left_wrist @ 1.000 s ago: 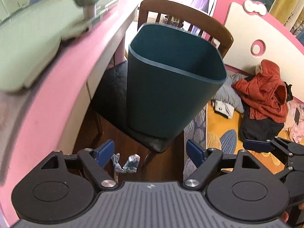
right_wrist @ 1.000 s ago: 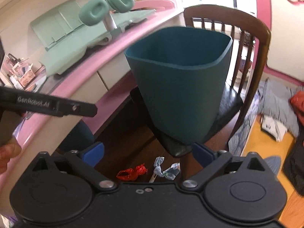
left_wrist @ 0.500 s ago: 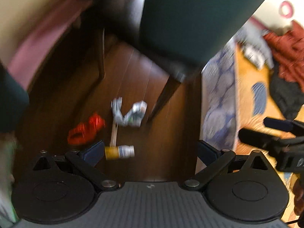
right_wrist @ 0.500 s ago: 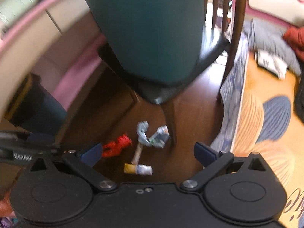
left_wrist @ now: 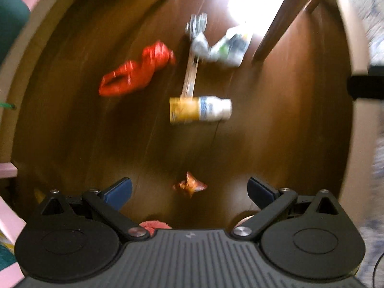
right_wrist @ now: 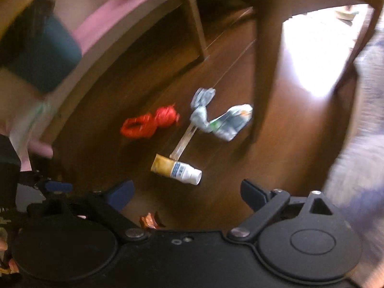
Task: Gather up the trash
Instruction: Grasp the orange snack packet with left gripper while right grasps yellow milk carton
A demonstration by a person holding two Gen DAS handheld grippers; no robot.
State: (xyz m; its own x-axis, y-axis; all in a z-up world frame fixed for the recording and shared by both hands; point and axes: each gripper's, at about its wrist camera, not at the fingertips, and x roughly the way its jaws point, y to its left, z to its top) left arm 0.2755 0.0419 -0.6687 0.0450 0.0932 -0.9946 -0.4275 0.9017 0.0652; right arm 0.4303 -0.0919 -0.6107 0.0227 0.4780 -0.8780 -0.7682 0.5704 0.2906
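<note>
Trash lies on the dark wooden floor under a chair. A small yellow-and-white bottle [left_wrist: 200,112] lies on its side, also in the right wrist view [right_wrist: 176,172]. A crumpled red wrapper [left_wrist: 138,70] [right_wrist: 150,124], a crumpled silver wrapper [left_wrist: 219,42] [right_wrist: 219,120] and a flat wooden stick [left_wrist: 190,76] [right_wrist: 183,142] lie beyond it. A small orange wrapper [left_wrist: 189,184] [right_wrist: 148,220] lies nearest. My left gripper [left_wrist: 189,190] is open and empty above the orange wrapper. My right gripper [right_wrist: 187,192] is open and empty above the bottle. Both views are blurred.
Wooden chair legs [left_wrist: 278,21] [right_wrist: 264,72] stand just right of the silver wrapper. A pink and beige desk base [right_wrist: 115,31] curves along the left. A patterned rug [right_wrist: 360,124] lies on the right. Something pink [left_wrist: 154,224] shows at my left gripper's base.
Both grippers have tilted down from the teal bin on the chair to the floor and moved closer to the trash. The orange wrapper has come into view.
</note>
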